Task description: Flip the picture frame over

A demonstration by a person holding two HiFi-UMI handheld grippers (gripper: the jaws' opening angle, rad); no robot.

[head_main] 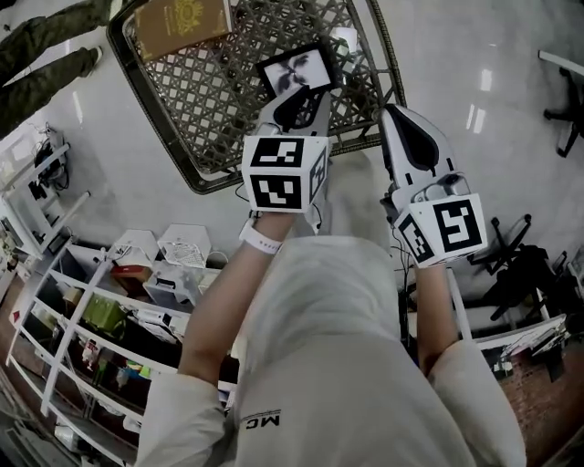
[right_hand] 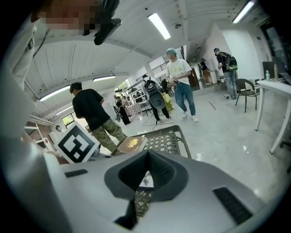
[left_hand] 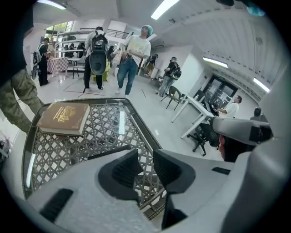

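While the picture frame (head_main: 297,71) lies photo-up at twelve o'clock, unflipped, left gripper (left_hand: 145,155) jaws stand released, empty; right gripper (right_hand: 148,157) jaws are clenched, empty.

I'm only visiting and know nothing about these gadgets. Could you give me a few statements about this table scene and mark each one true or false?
1. A brown book lies on the lattice table. True.
2. The left gripper is clamped on the picture frame. False: its jaws stand apart with nothing between them.
3. The picture frame lies with its picture facing up. True.
4. The book rests on top of the frame. False: they lie apart, with the book at a far corner.
5. The right gripper is carrying the book. False: it holds nothing.
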